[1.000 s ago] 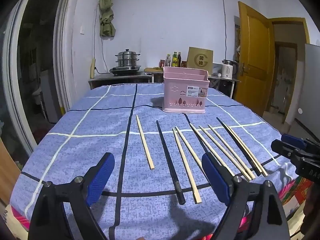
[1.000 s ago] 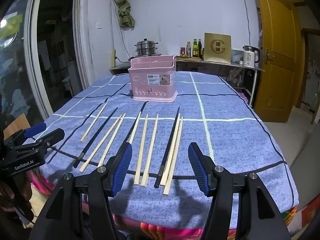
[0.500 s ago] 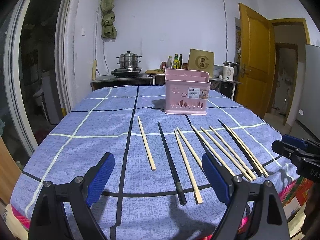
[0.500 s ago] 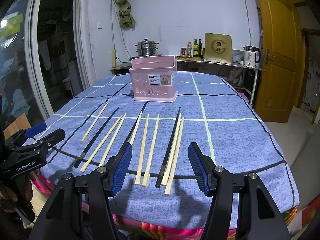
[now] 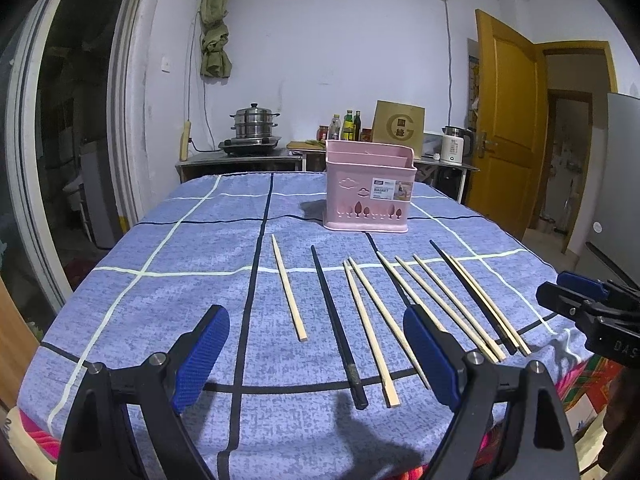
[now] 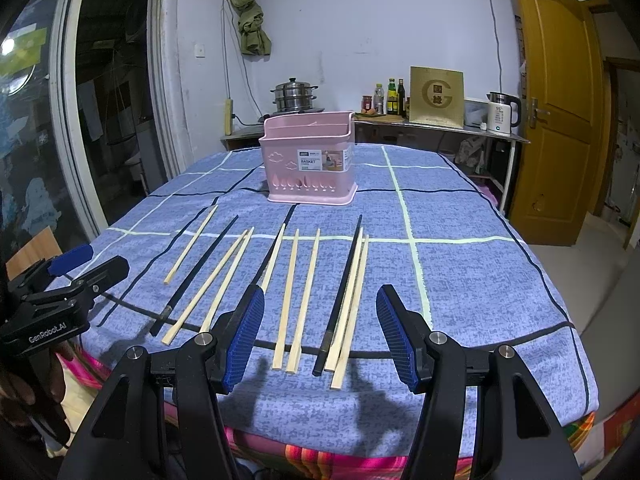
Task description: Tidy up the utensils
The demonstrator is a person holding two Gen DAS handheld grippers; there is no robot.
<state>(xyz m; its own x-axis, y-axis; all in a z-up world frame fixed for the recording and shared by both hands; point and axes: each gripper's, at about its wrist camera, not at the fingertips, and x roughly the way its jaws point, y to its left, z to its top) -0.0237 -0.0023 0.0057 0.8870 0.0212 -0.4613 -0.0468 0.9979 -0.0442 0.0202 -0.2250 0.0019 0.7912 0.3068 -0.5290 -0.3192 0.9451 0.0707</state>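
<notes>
Several chopsticks lie in a row on the blue checked tablecloth (image 5: 160, 300): pale wooden ones (image 5: 289, 286) (image 6: 304, 300) and black ones (image 5: 336, 326) (image 6: 340, 294). A pink utensil basket (image 5: 370, 192) (image 6: 310, 166) stands upright behind them. My left gripper (image 5: 316, 356) is open and empty, held above the table's near edge over the left chopsticks. My right gripper (image 6: 320, 334) is open and empty over the right chopsticks. Each gripper shows at the edge of the other's view.
A counter behind the table carries a steel steamer pot (image 5: 256, 126), bottles (image 5: 348, 126), a brown box (image 5: 398, 128) and a white kettle (image 5: 454, 148). A yellow door (image 5: 506, 128) stands open at the right. The table's near edge shows striped cloth (image 6: 320, 452).
Both views have shifted slightly; the left gripper's view has tilted up a little. Nothing on the table has moved and both grippers stay open.
</notes>
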